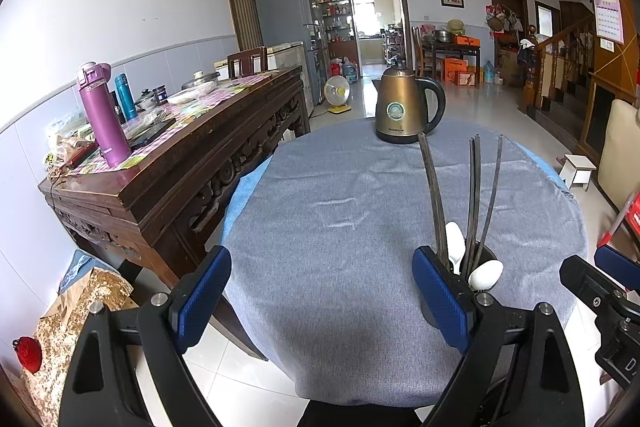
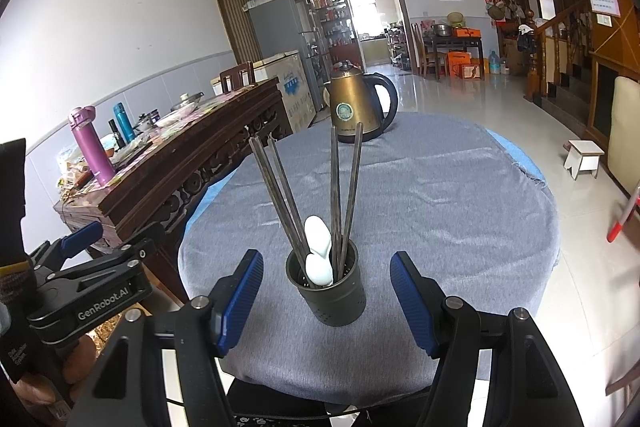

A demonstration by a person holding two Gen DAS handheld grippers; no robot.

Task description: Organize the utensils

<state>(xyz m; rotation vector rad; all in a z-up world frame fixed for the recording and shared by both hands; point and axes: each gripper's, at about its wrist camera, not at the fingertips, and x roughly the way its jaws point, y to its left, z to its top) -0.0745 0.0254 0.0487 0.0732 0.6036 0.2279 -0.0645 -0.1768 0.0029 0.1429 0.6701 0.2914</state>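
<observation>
The cup [image 2: 326,291] stands upright on the bench [image 2: 440,211], sticks [image 2: 336,187] and spoons [image 2: 318,247] pointing up. Your right gripper [image 2: 326,301] is nearer, straight behind it, jaws apart. Your left gripper [image 1: 322,301] gapes beside it.

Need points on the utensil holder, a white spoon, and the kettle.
utensil holder [image 2: 340,301], right wrist view, front wall of the dark cup.
white spoon [image 2: 318,231], right wrist view, bowl of the upper spoon.
kettle [image 1: 400,107], left wrist view, bronze body beside the round label.
</observation>
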